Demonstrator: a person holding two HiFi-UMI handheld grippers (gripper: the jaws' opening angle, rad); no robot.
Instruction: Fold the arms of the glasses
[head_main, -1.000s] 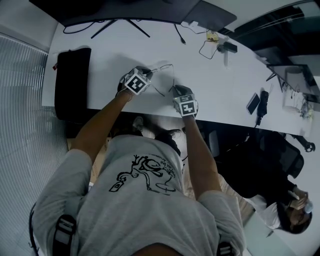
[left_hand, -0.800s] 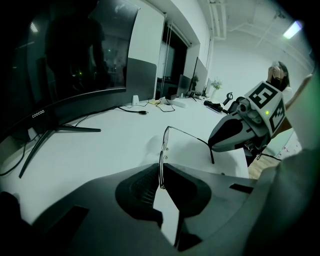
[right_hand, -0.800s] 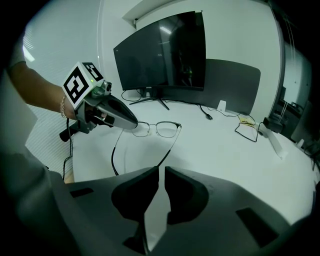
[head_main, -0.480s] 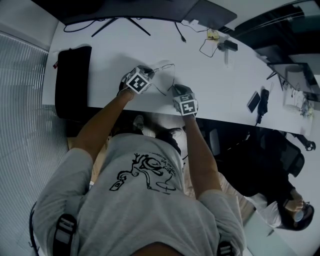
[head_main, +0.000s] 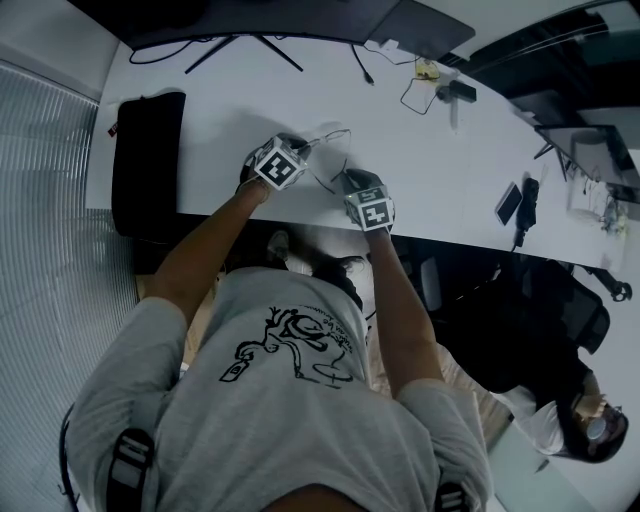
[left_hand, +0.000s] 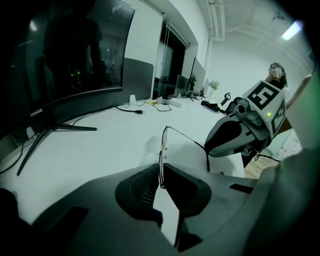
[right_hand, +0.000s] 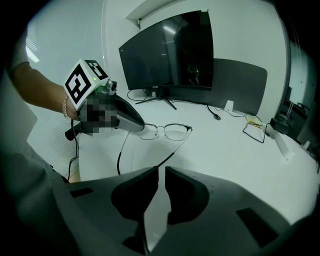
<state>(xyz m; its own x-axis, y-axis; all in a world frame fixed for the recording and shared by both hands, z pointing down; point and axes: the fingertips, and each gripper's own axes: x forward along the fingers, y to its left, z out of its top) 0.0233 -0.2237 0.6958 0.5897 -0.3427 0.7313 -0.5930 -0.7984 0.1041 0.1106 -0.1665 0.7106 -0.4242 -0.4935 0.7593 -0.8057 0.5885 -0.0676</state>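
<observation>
Thin metal-rimmed glasses (right_hand: 165, 131) stand on the white desk (head_main: 220, 100) near its front edge, both arms unfolded. My left gripper (left_hand: 161, 172) is shut on one lens rim of the glasses (left_hand: 162, 145) and holds the front upright. From the far hinge, one arm (right_hand: 175, 150) runs toward me, and its end sits between the nearly closed jaws of my right gripper (right_hand: 161, 172). The other arm (right_hand: 120, 155) hangs down below the left gripper (right_hand: 140, 125). In the head view the glasses (head_main: 330, 150) lie between the left gripper (head_main: 295, 148) and the right gripper (head_main: 350, 180).
A curved dark monitor (right_hand: 167, 55) stands at the back of the desk with cables (head_main: 420, 90) beside it. A black bag (head_main: 145, 165) lies at the desk's left end and a phone (head_main: 507, 205) at the right. Another person (head_main: 590, 425) sits at the lower right.
</observation>
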